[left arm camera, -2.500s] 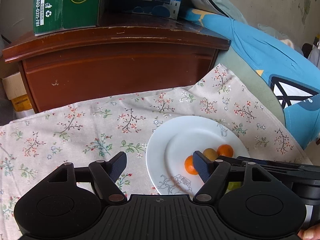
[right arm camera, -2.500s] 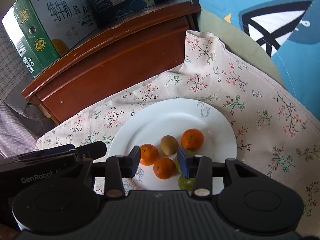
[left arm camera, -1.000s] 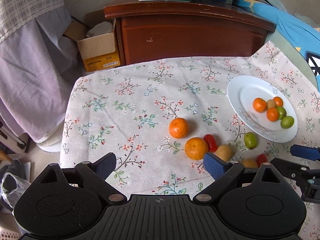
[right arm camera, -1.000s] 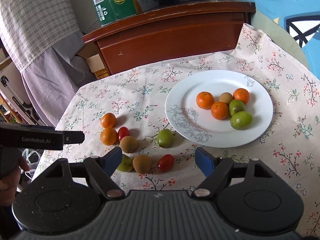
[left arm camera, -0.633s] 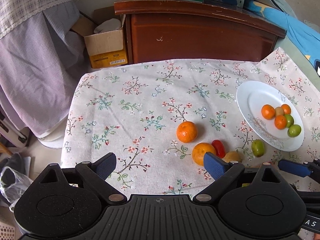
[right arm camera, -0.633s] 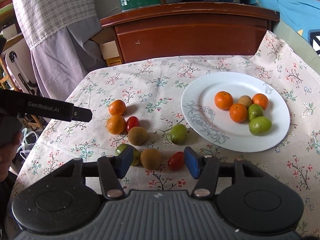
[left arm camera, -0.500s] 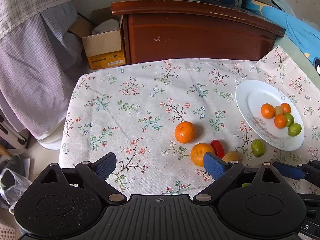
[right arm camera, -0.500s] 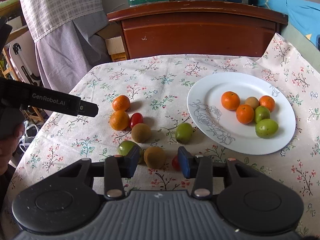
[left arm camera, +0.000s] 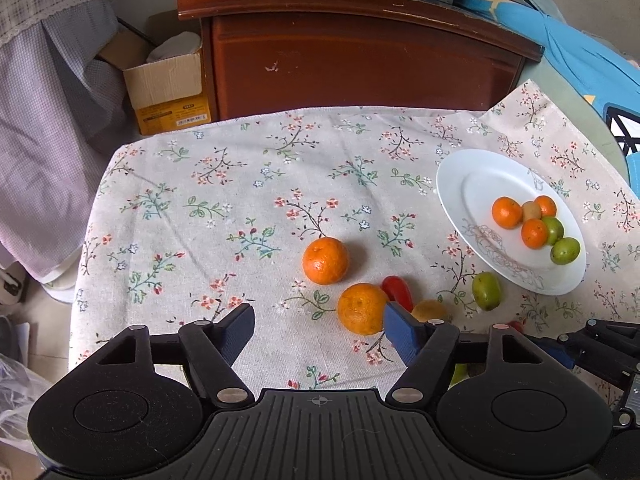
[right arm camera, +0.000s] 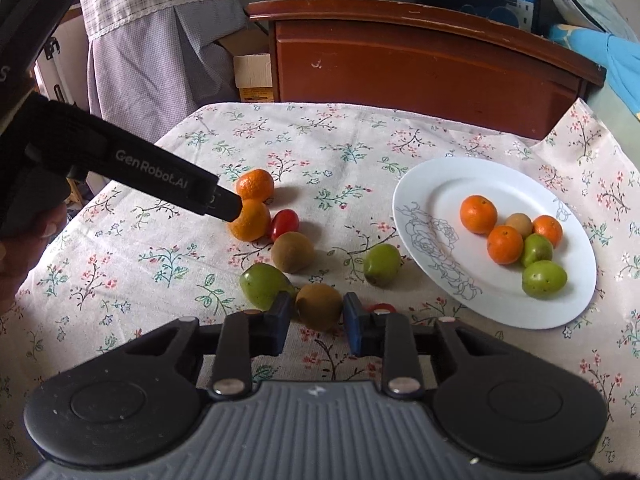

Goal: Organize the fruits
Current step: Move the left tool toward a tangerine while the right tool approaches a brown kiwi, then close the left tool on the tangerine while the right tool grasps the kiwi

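Flowered cloth [right arm camera: 320, 136] covers the worktop in front of a brown wooden cabinet [right arm camera: 420, 60]. On the right stands a white plate [right arm camera: 432, 200] with three oranges, a small kiwi and two green fruits. More fruits lie loose on the cloth. The right claw [right arm camera: 313, 322] is closing, with a brown kiwi [right arm camera: 319, 306] between its pads; whether they press it I cannot tell. The left claw [left arm camera: 318, 334] is closing too, with nothing between its pads, near an orange [left arm camera: 362, 309].
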